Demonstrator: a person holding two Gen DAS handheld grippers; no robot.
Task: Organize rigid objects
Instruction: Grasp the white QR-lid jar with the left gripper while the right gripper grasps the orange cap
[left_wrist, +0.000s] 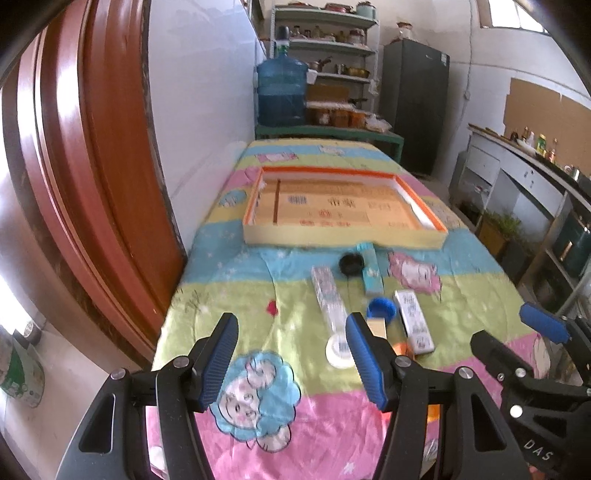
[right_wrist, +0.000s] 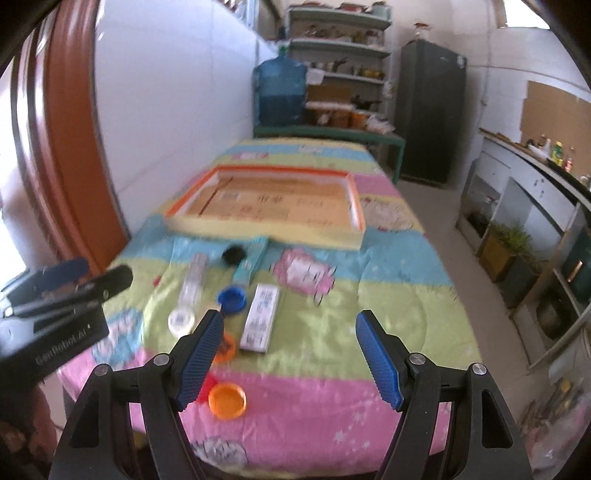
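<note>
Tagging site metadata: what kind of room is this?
Likely a home kitchen or pantry: tall dark refrigerator, open shelving with pots and jars, big blue water jug, and a cartoon-print cloth-covered table.

The right gripper (right_wrist: 290, 356) hangs with jaws spread wide above the patterned tablecloth (right_wrist: 388, 280). At its 9 o'clock lies an orange cap (right_wrist: 227, 400); at 11 o'clock, a white box (right_wrist: 260, 317) and blue cap (right_wrist: 231, 298). The shallow orange-rimmed tray (right_wrist: 356, 206) sits at 12 o'clock.

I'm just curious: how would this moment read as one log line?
left gripper: open, empty | right gripper: open, empty | tray: empty | small items on cloth: untouched
</note>
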